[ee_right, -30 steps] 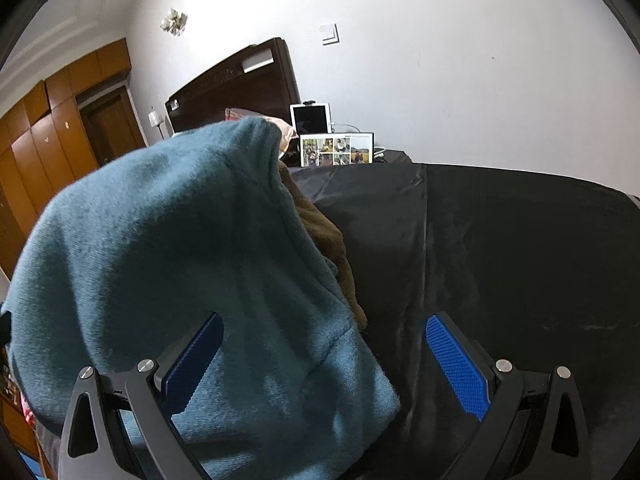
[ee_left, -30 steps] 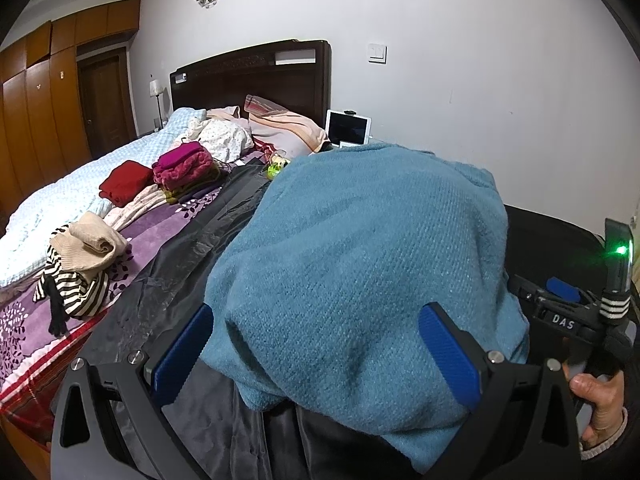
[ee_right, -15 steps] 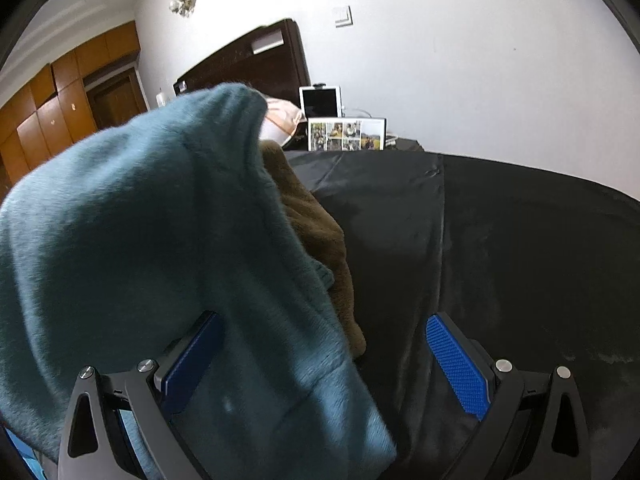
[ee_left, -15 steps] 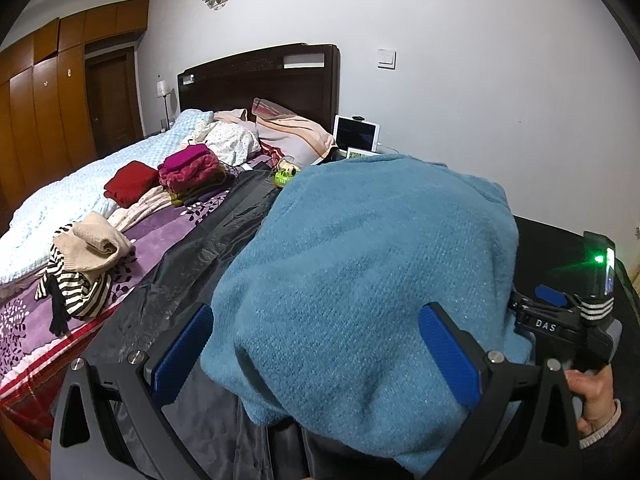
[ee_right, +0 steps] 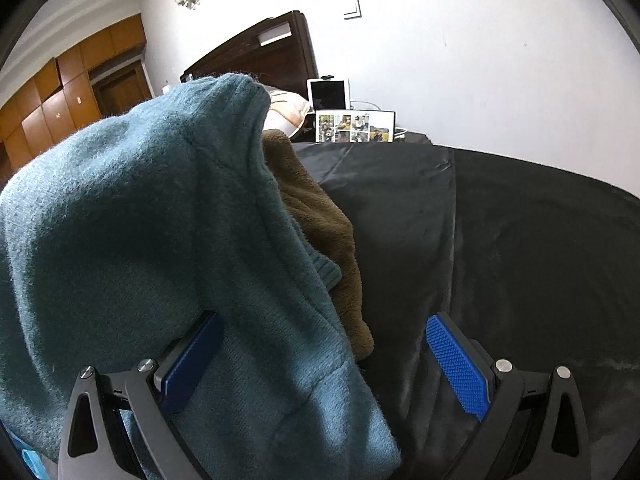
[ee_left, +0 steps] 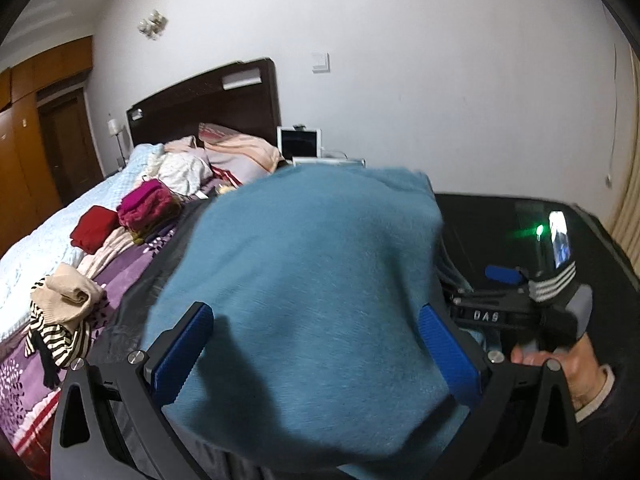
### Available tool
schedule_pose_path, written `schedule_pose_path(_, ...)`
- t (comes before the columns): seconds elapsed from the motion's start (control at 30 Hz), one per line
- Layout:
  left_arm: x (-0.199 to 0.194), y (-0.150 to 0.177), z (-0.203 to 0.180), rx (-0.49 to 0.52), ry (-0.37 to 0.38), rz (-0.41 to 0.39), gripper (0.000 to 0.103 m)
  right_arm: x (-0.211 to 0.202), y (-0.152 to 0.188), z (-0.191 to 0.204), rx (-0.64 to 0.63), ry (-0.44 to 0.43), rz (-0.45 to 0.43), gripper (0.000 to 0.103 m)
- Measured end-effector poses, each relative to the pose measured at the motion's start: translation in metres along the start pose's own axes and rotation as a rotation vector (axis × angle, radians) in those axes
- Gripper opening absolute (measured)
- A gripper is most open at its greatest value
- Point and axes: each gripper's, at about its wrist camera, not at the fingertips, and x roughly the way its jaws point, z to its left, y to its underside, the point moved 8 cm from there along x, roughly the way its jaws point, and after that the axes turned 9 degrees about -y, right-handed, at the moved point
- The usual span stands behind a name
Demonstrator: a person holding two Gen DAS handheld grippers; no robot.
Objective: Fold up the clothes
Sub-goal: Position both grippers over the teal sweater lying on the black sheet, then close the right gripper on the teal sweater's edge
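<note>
- the teal sweater [ee_left: 312, 280] is draped in a mound over both tools, above a surface spread with black cloth [ee_right: 500, 240]; a brown fleece garment [ee_right: 320, 232] lies just beside it on that cloth.
- the left tool [ee_left: 316, 348] has its blue pads spread wide, with knit lying over and between them; nothing is pinched.
- the right tool [ee_right: 324, 368] also stands wide open, its left pad tucked under the sweater's edge, its right pad bare over the black cloth.
- judgement: the sweater is being carried or turned on the open tools rather than gripped, so it can slide off.
- to do this step well, i would keep both tools level and moving together, and lower the sweater flat onto the bare cloth, clear of the brown fleece.
- then take the hem or shoulder seam with a firm pinch on one layer only before folding.
- the bed [ee_left: 48, 248] to the left holds folded piles; keep the sweater off them.
</note>
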Motion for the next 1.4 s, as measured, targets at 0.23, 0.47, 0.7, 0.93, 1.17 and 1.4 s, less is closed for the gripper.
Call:
schedule_pose_path(0.23,0.039,0.012,0.009,-0.022,-0.043,0.01,0.103,0.003,0.0,0.001,-0.002,-0.042,0.0,0.103)
schedule_pose_path(0.47,0.062,0.01,0.025,-0.017,-0.089,-0.034,0.103,0.009,-0.003,0.003,-0.025,-0.064,0.008,0.103)
schedule_pose_path(0.7,0.083,0.001,0.052,-0.049,-0.09,-0.035,0.103,0.01,-0.003,0.009,0.022,-0.184,0.021,0.103)
schedule_pose_path(0.93,0.083,0.006,0.055,-0.051,-0.064,-0.055,0.103,0.018,-0.007,0.021,0.035,-0.302,0.034,0.103)
schedule_pose_path(1.17,0.079,0.007,0.057,-0.058,-0.033,-0.049,0.103,0.028,-0.006,0.029,0.079,-0.454,0.074,0.067)
schedule_pose_path(1.4,0.074,0.009,0.056,-0.054,-0.019,-0.05,0.103,0.007,-0.008,0.038,0.09,-0.553,0.035,0.023)
